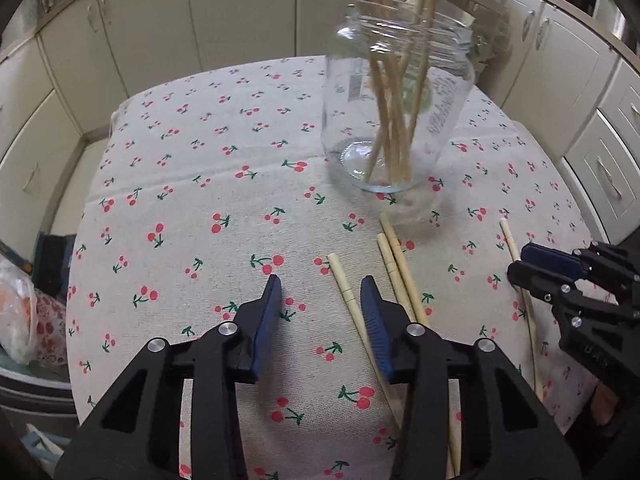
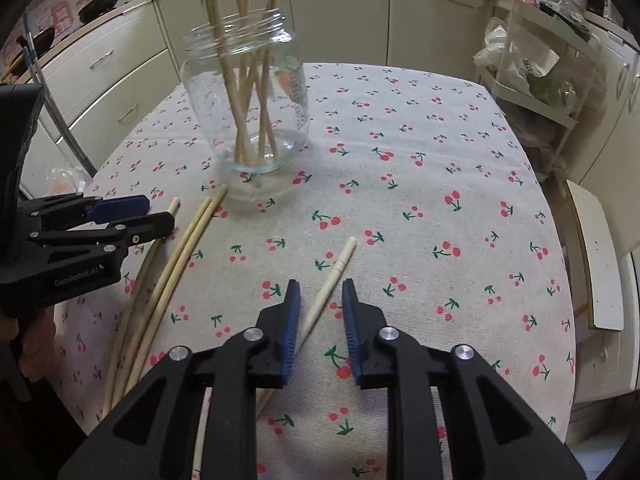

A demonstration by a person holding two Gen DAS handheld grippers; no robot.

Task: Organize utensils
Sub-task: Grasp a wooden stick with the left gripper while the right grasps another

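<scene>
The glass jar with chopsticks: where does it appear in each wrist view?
Left wrist view: glass jar stands upper right of centre, on the cherry tablecloth.
Right wrist view: glass jar stands upper left of centre.
Shared landmark: the loose pair of chopsticks lying just in front of it.

Home kitchen, by all signs. I work over a table under a beige cloth printed with red cherries (image 2: 400,184). Cream cabinet fronts with metal handles (image 1: 132,36) ring the top of the frame in both my views; drawers (image 2: 108,80) at upper left of my right view. Dark pans (image 2: 100,2) sit on the counter above them. A white wire rack crammed with bags and packets (image 2: 532,64) stands upper right. Clear glass jar of pale wooden chopsticks (image 2: 248,96) on the cloth.
</scene>
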